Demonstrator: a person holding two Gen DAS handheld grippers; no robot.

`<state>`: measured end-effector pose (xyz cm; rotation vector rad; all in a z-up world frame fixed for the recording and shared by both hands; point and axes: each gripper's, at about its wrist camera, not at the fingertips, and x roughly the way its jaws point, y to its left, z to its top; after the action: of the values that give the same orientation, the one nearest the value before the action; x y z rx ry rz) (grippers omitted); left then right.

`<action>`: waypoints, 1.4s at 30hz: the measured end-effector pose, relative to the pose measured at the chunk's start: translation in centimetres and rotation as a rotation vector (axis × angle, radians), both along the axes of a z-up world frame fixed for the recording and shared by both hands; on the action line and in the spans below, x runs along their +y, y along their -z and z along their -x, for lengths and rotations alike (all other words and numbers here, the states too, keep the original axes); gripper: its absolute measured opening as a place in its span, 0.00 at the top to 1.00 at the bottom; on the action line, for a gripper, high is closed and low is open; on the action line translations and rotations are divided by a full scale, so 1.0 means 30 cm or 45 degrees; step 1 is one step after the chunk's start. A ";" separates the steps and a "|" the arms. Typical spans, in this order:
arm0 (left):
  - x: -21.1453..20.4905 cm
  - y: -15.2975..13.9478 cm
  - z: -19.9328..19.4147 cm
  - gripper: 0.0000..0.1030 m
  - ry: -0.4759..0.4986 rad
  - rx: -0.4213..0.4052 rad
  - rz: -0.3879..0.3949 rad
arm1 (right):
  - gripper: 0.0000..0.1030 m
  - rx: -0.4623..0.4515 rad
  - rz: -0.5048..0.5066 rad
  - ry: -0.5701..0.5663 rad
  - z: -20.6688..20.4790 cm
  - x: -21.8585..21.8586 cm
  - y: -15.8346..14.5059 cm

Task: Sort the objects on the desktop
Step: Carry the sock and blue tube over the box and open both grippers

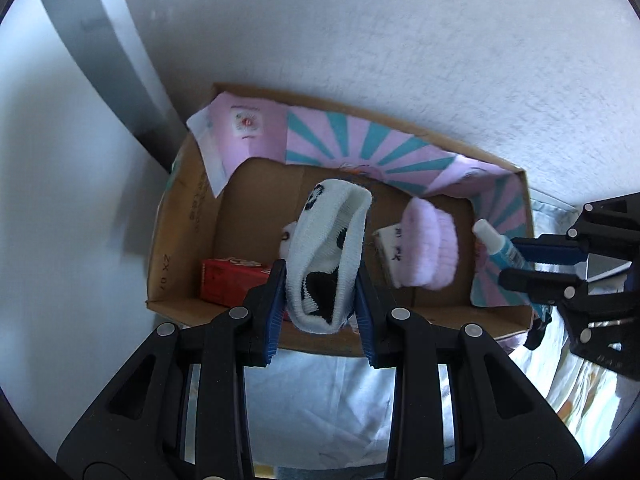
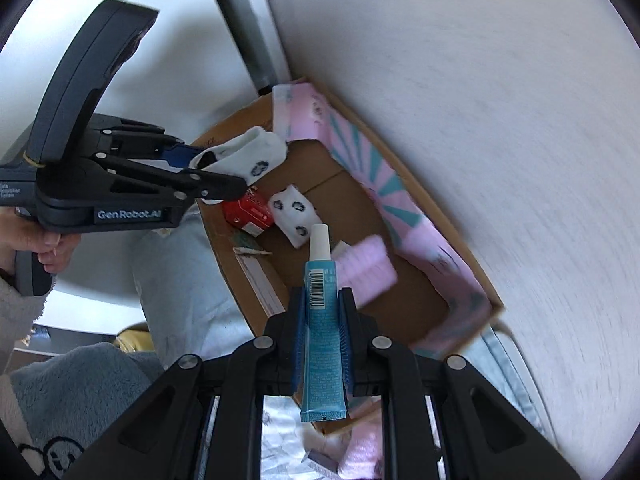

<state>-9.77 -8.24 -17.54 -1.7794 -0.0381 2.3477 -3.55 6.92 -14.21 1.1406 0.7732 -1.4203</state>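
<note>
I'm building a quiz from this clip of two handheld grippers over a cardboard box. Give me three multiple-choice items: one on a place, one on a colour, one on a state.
1. Where does the red box lie?
A. inside the cardboard box
B. on the floor
C. between gripper fingers

2. What colour is the tube body?
A. yellow
B. blue
C. black

3. What is the left gripper doing?
A. hanging open, nothing in it
B. clamping the red box
C. clamping a white sock

Answers: 1 A, it rests on the box floor; 2 B, blue with a white cap, held in the right gripper; 3 C, the sock sits pinched between its pads.
</note>
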 end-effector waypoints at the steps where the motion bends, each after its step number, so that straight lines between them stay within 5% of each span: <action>1: -0.005 0.009 0.003 0.72 -0.003 -0.007 0.000 | 0.85 -0.001 -0.012 -0.012 -0.004 -0.018 0.012; 20: 0.009 0.031 0.030 0.70 0.029 -0.031 0.009 | 0.86 -0.031 -0.153 -0.071 0.007 -0.114 0.110; 21: 0.012 0.023 0.033 0.62 0.036 -0.017 -0.001 | 0.85 -0.043 -0.155 -0.080 0.006 -0.115 0.112; 22: 0.016 0.016 0.035 0.33 0.044 -0.012 -0.008 | 0.84 -0.059 -0.165 -0.086 0.004 -0.117 0.115; 24: 0.027 0.005 0.033 0.01 0.055 -0.022 0.024 | 0.66 -0.053 -0.195 -0.068 0.004 -0.126 0.124; 26: 0.029 -0.021 0.027 0.00 0.076 0.016 0.020 | 0.23 0.015 -0.232 -0.014 0.013 -0.133 0.131; 30: 0.007 -0.050 0.031 0.00 0.043 0.051 -0.035 | 0.17 -0.064 -0.188 0.075 0.056 -0.118 0.112; 34: 0.001 -0.051 0.032 0.00 0.035 0.065 -0.012 | 0.01 -0.057 -0.140 0.095 0.070 -0.096 0.082; 42: 0.021 -0.098 0.009 0.00 0.074 0.080 -0.004 | 0.01 -0.009 -0.040 0.102 0.056 -0.056 0.048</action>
<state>-10.06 -7.62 -14.60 -1.6811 0.0191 2.3595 -5.22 5.25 -15.64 1.2120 0.7548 -1.4745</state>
